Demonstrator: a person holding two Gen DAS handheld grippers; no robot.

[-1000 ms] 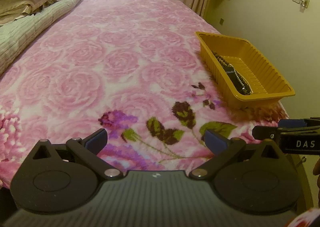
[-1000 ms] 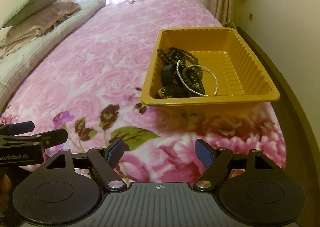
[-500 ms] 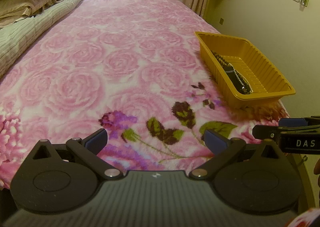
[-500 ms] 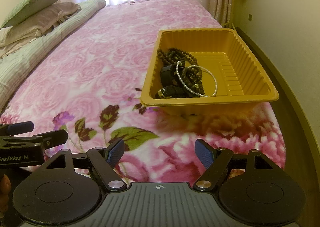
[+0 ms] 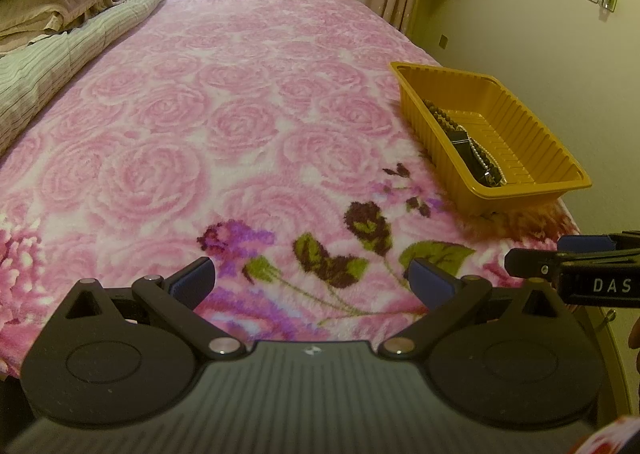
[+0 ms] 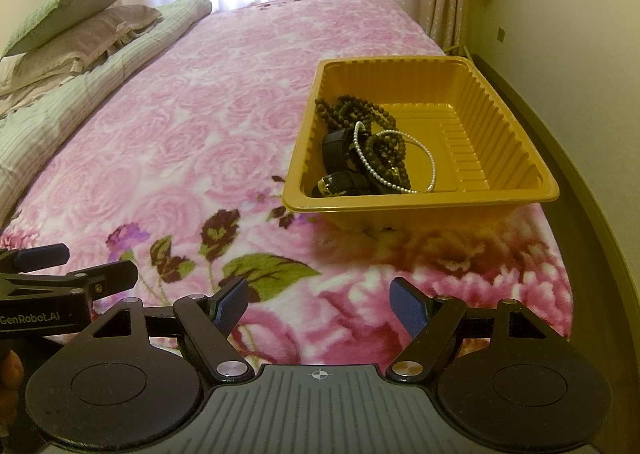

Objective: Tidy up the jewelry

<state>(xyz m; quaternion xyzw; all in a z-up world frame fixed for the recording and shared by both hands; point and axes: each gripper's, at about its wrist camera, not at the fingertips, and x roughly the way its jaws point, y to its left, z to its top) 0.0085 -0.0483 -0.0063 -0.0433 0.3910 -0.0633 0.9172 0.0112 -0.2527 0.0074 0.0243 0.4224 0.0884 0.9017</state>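
Note:
A yellow plastic tray (image 6: 516, 158) stands on the pink rose blanket near the bed's right edge; it also shows in the left wrist view (image 5: 520, 142). In it lie dark wooden bead strings (image 6: 360, 110), a white pearl necklace (image 6: 430, 158) and a black watch (image 6: 340, 182). My right gripper (image 6: 319, 304) is open and empty, low over the blanket in front of the tray. My left gripper (image 5: 311, 279) is open and empty, to the left of the right one, over the flower print.
The pink blanket (image 5: 224, 126) covers the bed. A folded green striped quilt (image 5: 52, 70) and pillows (image 6: 76, 18) lie at the far left. A wall (image 5: 560, 34) runs close along the bed's right edge. Curtains hang at the far end.
Both grippers have drifted very slightly; the tray and the jewelry in it have not moved. Both stay open.

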